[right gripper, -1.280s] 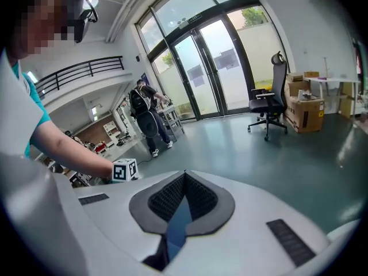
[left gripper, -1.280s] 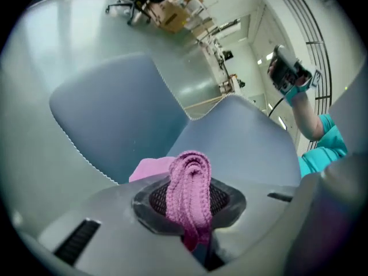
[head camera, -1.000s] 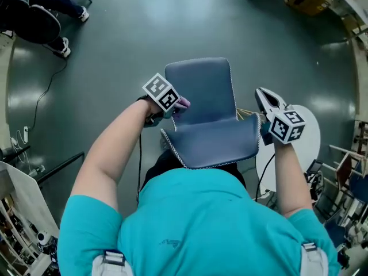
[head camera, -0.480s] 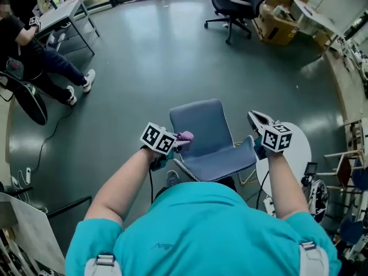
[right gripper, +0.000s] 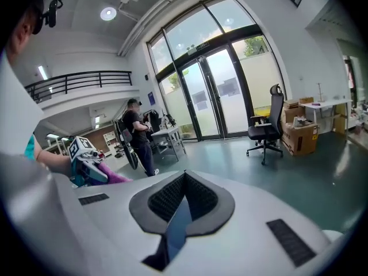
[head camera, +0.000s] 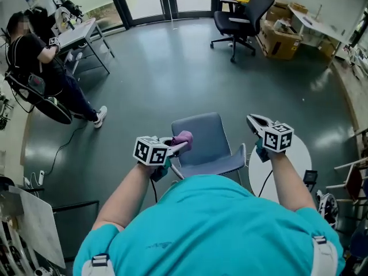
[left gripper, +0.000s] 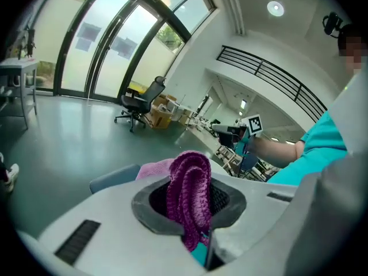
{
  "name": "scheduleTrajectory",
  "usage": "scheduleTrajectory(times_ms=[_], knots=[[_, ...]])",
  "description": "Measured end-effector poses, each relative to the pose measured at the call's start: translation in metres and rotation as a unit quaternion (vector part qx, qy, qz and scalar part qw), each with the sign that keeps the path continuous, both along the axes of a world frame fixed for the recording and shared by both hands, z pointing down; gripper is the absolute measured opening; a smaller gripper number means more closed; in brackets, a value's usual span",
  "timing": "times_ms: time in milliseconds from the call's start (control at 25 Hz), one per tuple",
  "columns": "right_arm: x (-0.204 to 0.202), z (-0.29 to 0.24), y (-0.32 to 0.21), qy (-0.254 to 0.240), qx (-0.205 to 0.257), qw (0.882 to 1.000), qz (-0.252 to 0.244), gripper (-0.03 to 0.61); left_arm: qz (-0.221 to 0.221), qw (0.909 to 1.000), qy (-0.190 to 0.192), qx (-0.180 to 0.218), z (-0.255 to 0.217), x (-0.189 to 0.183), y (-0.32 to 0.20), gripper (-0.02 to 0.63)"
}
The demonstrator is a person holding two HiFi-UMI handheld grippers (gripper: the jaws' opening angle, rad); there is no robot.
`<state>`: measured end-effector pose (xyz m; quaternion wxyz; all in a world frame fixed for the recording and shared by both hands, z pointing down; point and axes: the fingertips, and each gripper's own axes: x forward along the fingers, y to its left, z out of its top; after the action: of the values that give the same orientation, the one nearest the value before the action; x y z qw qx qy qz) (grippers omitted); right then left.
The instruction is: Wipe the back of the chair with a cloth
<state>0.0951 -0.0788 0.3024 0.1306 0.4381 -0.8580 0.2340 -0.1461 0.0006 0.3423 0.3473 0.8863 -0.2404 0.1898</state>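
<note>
Cloth (left gripper: 190,197) coarse and knitted; chair (head camera: 202,138) smooth, matt, perhaps vinyl; floor (head camera: 172,62) glossy.

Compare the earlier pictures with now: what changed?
The head view tilted up, taking in more floor. Nothing was taken or released: the left claw stays shut on the purple cloth beside the chair; the right claw stays shut, empty.

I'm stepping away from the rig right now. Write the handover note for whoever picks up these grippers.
Blue chair stands right in front, its back nearest you.
Left gripper: shut on the purple cloth, held at the chair's left edge; contact unclear.
Right gripper: shut, empty, off the chair's right side.
Done: cloth is in hand.
Left: wipe the chair back; no wiping shows yet.
</note>
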Motion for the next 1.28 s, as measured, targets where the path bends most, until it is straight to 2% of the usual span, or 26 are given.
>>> scheduleTrajectory(times_ms=[200, 440, 640, 760, 880, 1000, 1120, 1280], knots=[[0.037, -0.012, 0.025, -0.006, 0.010, 0.999, -0.045, -0.008, -0.060, 0.9975, 0.009, 0.037, -0.043, 0.040, 0.021, 0.058], [0.054, -0.024, 0.036, -0.029, 0.015, 0.997, -0.067, -0.008, -0.094, 0.9933, 0.015, 0.067, -0.091, 0.062, 0.041, 0.058], [0.053, -0.023, 0.048, -0.060, 0.029, 0.994, -0.089, -0.008, -0.108, 0.9903, 0.018, 0.085, -0.107, 0.087, 0.057, 0.058], [0.032, -0.021, 0.064, -0.060, 0.025, 0.993, -0.097, -0.008, -0.098, 0.9901, 0.033, 0.094, -0.114, 0.088, 0.064, 0.058], [0.009, -0.024, 0.078, -0.047, 0.022, 0.994, -0.094, -0.008, -0.069, 0.9910, 0.052, 0.103, -0.118, 0.080, 0.069, 0.058], [0.000, -0.038, 0.085, -0.039, 0.035, 0.996, -0.076, -0.008, -0.040, 0.9895, 0.075, 0.116, -0.127, 0.077, 0.070, 0.058], [-0.008, -0.057, 0.094, -0.056, 0.051, 0.996, -0.053, -0.009, -0.017, 0.9871, 0.092, 0.130, -0.140, 0.069, 0.070, 0.058], [-0.037, -0.070, 0.098, -0.055, 0.071, 0.995, -0.050, -0.009, -0.002, 0.9819, 0.102, 0.159, -0.153, 0.042, 0.064, 0.058]])
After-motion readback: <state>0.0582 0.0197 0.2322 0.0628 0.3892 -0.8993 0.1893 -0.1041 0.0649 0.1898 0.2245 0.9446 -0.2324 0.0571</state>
